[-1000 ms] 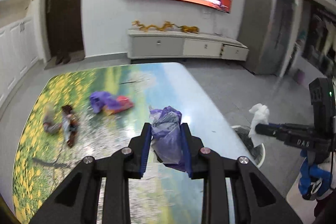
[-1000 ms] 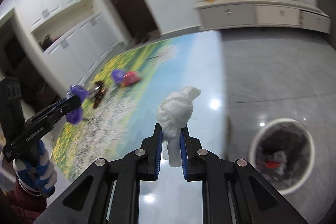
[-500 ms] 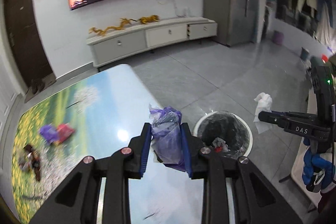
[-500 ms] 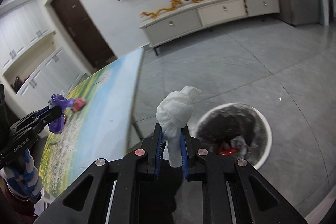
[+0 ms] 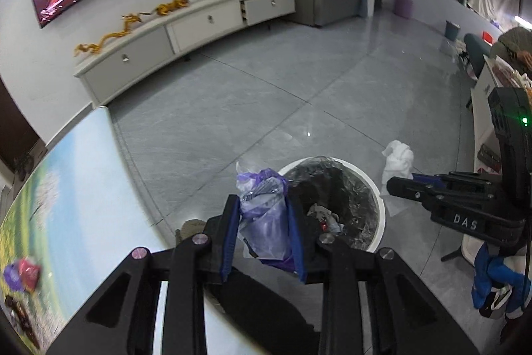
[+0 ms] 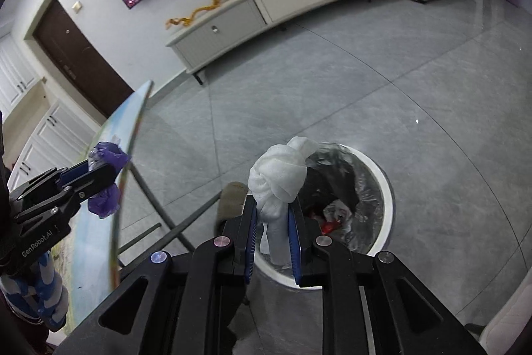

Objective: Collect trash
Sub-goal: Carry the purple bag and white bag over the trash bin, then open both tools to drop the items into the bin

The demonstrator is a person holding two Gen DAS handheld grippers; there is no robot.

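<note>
Clamping trash, both grippers (image 5: 264, 228) (image 6: 273, 232) overhang the bin (image 5: 379, 198) (lined).

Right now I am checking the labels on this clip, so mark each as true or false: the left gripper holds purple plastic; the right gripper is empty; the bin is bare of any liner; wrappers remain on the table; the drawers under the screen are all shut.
1. The left gripper holds a purple plastic bag. True.
2. The right gripper is empty. False: it is shut on a knotted white tissue wad.
3. The white bin has no liner. False: a dark plastic liner sits in it, with scraps inside.
4. Wrappers lie on the table. True.
5. All drawers of the cabinet under the screen are shut. False: the end one stands slightly ajar.
</note>
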